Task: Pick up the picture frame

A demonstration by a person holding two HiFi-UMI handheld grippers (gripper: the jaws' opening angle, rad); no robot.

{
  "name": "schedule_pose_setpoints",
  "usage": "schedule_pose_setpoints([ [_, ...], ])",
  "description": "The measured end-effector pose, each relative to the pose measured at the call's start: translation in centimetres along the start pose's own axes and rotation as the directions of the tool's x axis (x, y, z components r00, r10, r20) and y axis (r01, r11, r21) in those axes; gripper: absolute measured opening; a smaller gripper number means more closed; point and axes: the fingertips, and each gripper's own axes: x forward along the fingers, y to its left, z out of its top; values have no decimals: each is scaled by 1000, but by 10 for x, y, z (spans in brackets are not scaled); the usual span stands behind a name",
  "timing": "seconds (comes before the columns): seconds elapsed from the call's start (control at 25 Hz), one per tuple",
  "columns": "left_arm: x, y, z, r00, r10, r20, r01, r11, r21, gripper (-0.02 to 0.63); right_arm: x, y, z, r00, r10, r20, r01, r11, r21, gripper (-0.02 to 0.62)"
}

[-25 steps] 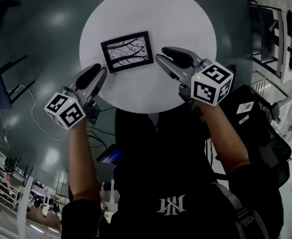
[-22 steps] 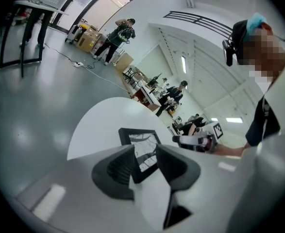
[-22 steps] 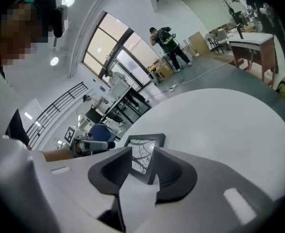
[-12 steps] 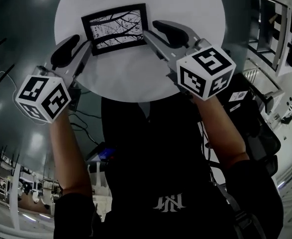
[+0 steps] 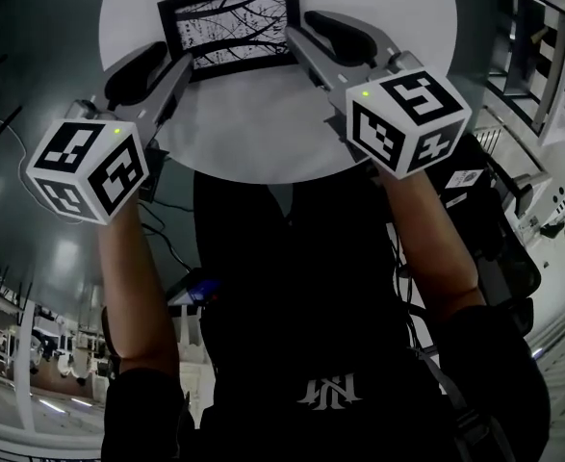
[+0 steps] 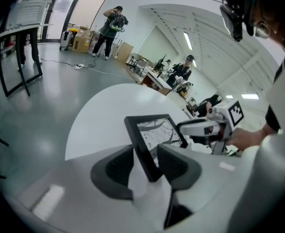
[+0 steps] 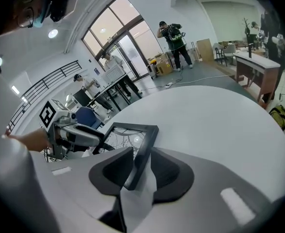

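Left tongs and right tongs, short of the picture frame a second ago, now straddle its ends on the worktop, wide but narrowing.

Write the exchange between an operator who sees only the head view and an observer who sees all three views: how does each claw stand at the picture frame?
Operator: From above I see the picture frame on the white table, a claw at each side. Is the left claw gripping it?
Observer: No. Its own view shows the frame's edge between its jaws, with bare table showing between that edge and one jaw; the jaws have just been closing.
Operator: And the right claw?
Observer: Its view shows the opposite edge between its jaws, with a gap on one side; these jaws too have just been closing.
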Motion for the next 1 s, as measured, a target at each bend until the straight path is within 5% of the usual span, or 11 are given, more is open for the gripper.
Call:
schedule_pose_setpoints([
  [1.0,1,2,4,997,65,34,-65,998,9,98,2,4,1,999,-39,8,39,999,-36,92],
])
